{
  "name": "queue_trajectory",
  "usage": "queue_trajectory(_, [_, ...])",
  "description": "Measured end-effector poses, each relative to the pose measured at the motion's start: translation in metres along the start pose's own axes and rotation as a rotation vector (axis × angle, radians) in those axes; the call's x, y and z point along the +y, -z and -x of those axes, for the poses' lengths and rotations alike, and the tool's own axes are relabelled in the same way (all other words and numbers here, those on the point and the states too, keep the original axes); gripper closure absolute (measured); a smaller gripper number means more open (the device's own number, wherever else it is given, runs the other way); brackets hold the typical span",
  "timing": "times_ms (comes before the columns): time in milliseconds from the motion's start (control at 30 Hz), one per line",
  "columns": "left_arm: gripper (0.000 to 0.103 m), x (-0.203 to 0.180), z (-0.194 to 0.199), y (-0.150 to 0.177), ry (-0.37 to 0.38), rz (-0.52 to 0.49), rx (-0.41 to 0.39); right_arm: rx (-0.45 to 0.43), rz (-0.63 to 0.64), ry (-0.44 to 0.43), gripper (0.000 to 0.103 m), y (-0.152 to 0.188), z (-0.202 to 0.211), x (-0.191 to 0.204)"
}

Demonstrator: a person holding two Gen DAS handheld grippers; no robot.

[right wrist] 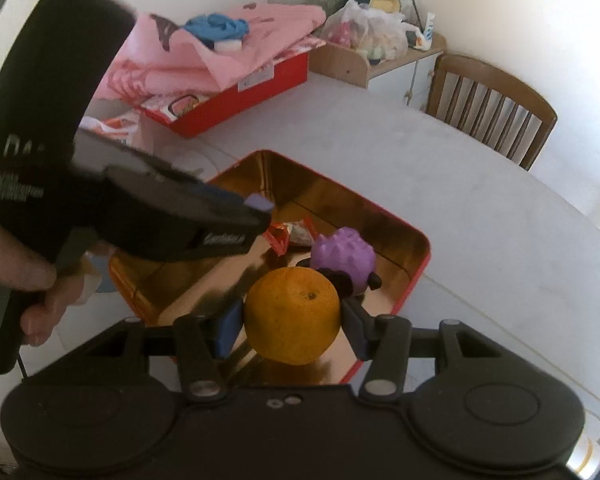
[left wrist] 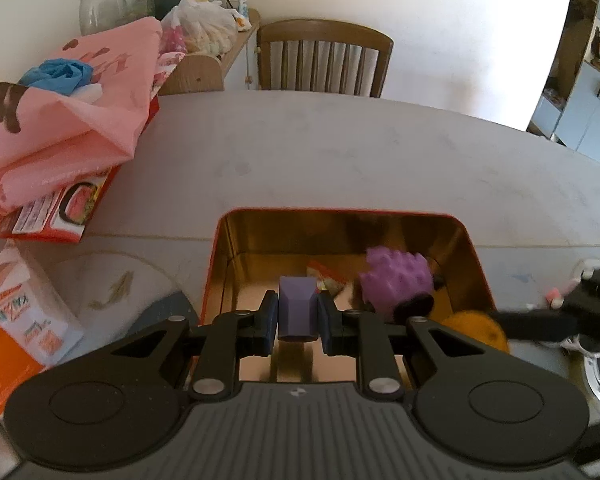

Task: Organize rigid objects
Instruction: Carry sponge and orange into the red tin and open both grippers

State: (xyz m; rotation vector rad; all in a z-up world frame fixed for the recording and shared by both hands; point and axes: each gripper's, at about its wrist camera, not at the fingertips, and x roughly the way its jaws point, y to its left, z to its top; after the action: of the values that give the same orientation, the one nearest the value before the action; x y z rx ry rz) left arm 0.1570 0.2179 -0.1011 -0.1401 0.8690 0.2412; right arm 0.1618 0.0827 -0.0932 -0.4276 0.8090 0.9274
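Now both tools hang over the open red tin (left wrist: 478, 256) with its gold lining, which sits on the grey table (left wrist: 340, 152). Left tool (left wrist: 298, 314): clamped on a purple block (left wrist: 296, 304), held above the tin's floor. Right tool (right wrist: 292, 322): clamped on an orange (right wrist: 292, 314), over the tin's near edge. Inside the tin, at 12 o'clock from the orange, lies a purple spiky toy (right wrist: 346, 250); a red wrapper (right wrist: 290, 234) lies at 11 o'clock. A hand (right wrist: 28, 280) grips the left tool's handle.
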Motion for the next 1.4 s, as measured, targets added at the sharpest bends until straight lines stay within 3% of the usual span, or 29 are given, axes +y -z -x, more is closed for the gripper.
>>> queue_trajectory(800, [0.082,-0.001,-0.052,-0.018,-0.031,-0.043,0.066,0.068,0.067,0.029,0.050,0.002,-0.031,0.014])
queue_trajectory(1400, [0.082,0.003,-0.023,-0.011,0.000,-0.001,0.045,-0.020,-0.016,0.027,0.041,0.001,0.005,0.001])
